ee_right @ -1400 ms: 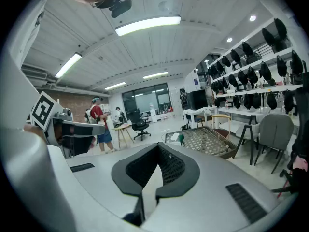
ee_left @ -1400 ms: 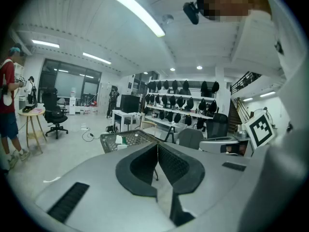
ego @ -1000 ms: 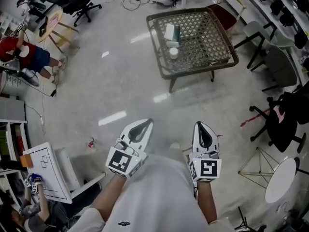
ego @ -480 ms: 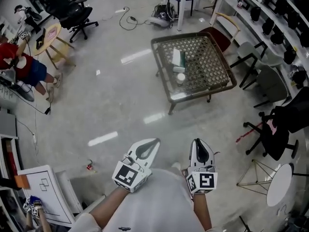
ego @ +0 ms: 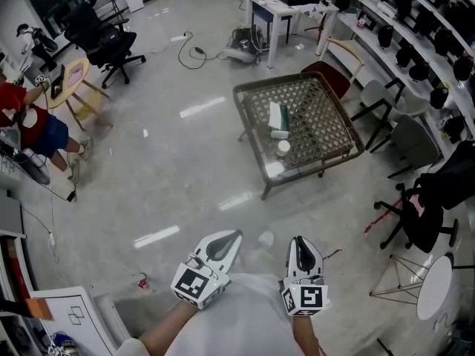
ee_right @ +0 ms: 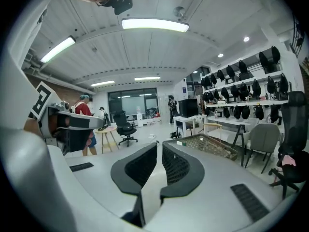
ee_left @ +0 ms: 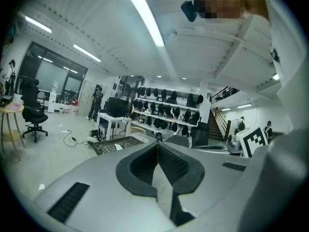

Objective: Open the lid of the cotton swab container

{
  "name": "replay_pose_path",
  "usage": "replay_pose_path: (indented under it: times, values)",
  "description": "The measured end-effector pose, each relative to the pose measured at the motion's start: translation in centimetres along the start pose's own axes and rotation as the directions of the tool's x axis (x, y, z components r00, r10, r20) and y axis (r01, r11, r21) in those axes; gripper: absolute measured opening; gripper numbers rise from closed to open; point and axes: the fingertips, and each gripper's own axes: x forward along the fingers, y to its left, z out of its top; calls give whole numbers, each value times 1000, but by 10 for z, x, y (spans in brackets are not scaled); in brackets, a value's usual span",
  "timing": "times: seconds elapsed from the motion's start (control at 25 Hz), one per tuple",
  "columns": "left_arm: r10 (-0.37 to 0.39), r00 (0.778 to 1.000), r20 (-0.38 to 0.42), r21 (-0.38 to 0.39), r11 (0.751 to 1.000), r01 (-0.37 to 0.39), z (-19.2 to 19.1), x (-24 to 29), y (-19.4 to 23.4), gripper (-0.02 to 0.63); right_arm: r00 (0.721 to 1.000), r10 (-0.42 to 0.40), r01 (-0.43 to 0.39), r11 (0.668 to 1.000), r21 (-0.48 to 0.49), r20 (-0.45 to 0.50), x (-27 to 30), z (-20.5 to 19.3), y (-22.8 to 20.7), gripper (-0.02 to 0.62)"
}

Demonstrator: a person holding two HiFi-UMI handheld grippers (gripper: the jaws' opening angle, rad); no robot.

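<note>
Square woven-rattan table on glossy grey floor; black swivel office chair far left of it; white desk beyond it.

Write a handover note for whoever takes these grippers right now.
Left gripper: shut, empty, held in front of the body.
Right gripper: shut, empty, beside the left one.
Things: a small round white container, probably the swab container, stands on the mesh table, well ahead of both grippers.
Done: nothing; neither gripper is near the container.
Left: get to the table, steady the container, open its lid.
</note>
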Motion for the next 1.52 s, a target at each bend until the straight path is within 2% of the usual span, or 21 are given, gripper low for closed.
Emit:
replay_pose_path:
  times: [0.28, 0.44, 0.56, 0.8, 1.0, 1.08, 1.28, 1.52]
  values:
    - [-37, 999, 2, 23, 999, 37, 14, 49, 25, 5, 1000, -13, 12, 1000, 28, 16, 57, 9, -23, 14]
    - [-23, 1000, -10, 30, 999, 23, 25, 90, 50, 6, 1000, 24, -24, 1000, 6, 9, 105, 16, -40, 63]
    - [-4, 1000, -19, 40, 999, 5, 40, 125, 70, 6, 999, 47, -47, 999, -9, 9, 140, 27, -57, 67]
    - [7, 999, 36, 46, 999, -8, 72, 194, 90, 6, 996, 89, -89, 996, 3, 20, 203, 46, -92, 72]
    - [53, 998, 23, 49, 997, -55, 85, 231, 111, 5, 992, 122, -122, 992, 17, 20, 242, 50, -108, 92]
    - [44, 999, 25, 48, 998, -45, 88, 241, 114, 5, 993, 118, -118, 993, 19, 23, 249, 54, -117, 95]
    - [32, 999, 24, 45, 998, -33, 90, 267, 128, 6, 996, 94, -94, 995, 19, -3, 271, 45, -141, 101]
    - [18, 1000, -19, 5, 1000, -18, 77, 286, 148, 5, 994, 78, -76, 997, 22, -80, 298, 17, -143, 111]
